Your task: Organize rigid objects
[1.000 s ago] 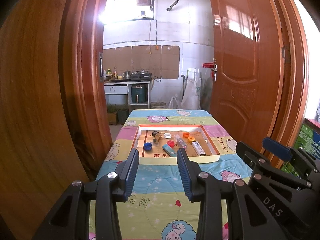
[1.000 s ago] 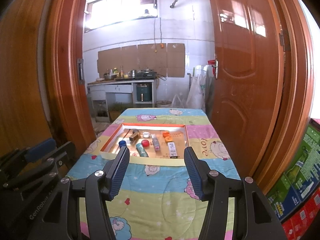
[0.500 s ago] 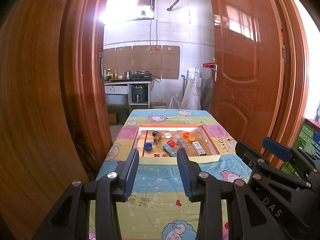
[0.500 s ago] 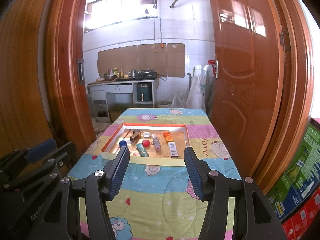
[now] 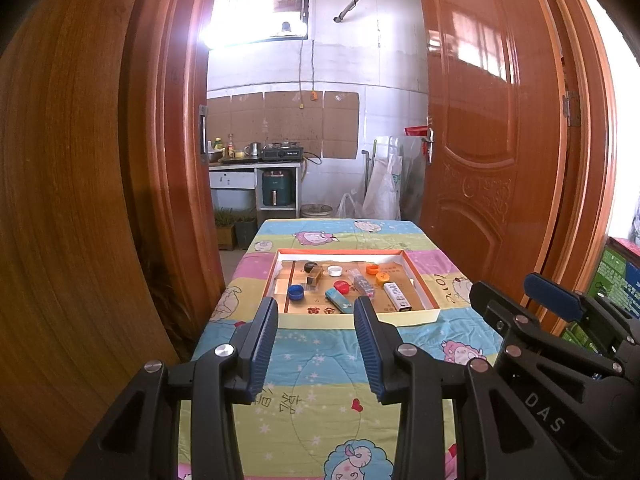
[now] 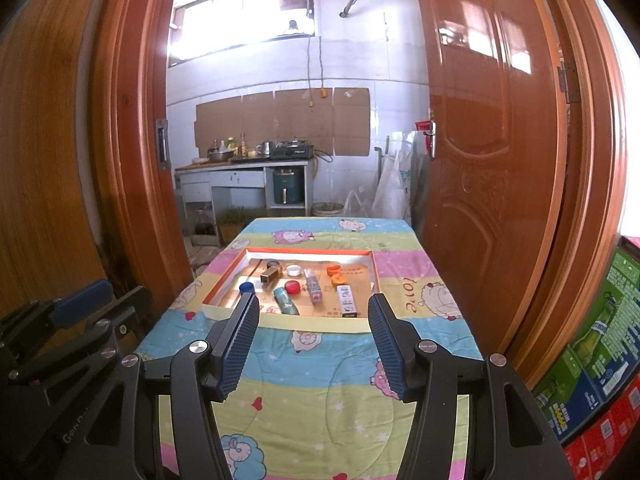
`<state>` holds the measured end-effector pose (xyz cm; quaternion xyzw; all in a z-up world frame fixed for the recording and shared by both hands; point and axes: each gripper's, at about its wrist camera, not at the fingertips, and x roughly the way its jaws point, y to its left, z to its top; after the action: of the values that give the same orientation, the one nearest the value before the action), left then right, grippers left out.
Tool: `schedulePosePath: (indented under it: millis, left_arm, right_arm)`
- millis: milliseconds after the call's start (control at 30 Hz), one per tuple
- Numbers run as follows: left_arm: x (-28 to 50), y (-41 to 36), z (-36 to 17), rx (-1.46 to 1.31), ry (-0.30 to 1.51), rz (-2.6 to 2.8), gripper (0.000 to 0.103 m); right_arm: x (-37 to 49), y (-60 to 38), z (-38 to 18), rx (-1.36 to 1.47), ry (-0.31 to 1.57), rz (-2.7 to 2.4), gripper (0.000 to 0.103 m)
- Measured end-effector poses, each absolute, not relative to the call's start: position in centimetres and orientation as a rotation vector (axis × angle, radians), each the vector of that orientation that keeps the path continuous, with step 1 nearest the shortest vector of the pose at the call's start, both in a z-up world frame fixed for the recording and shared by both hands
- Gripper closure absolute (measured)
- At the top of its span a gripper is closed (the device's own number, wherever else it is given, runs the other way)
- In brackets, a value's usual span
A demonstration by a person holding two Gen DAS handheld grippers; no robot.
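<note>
Both tools hover low over the near end of the table (image 5: 320, 364), which is covered by a cartoon-print quilt and sits in a doorway between wooden doors. The left tool (image 5: 316, 344) has its jaws spread with nothing between them; the right tool (image 6: 314, 344) is spread wider, also empty. Each points straight down the table, probably so the wrist cameras take in the whole work area.

The task's things all sit inside a shallow cardboard tray (image 5: 352, 318) with an orange rim, lying mid-table, well ahead of both tools and apart from them. Loose in it are a blue cap (image 5: 296, 291), a red cap (image 5: 341, 286), a white cap (image 5: 335, 270), two orange caps (image 5: 378, 273), a black cap (image 5: 310, 267), a small brown box (image 5: 314, 278), a teal pack (image 5: 338, 300), a clear case (image 5: 363, 286) and a white box (image 5: 396, 297) near the right wall.

They lie scattered and unsorted, at mixed angles, though all within the one tray. That fits either a jumble waiting to be sorted or pieces already gathered into the tray; the pictures do not settle which.
</note>
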<state>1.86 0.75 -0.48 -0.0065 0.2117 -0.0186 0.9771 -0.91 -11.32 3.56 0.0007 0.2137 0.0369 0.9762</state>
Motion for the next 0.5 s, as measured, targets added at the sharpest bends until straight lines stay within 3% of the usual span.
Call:
schedulePosePath:
  millis: [500]
  left_arm:
    - [1.85,0.75,-0.44,-0.023,0.431,-0.052,0.064]
  right_arm:
    - [-1.12,-11.42,3.74,0.017,0.415,0.065,0.044]
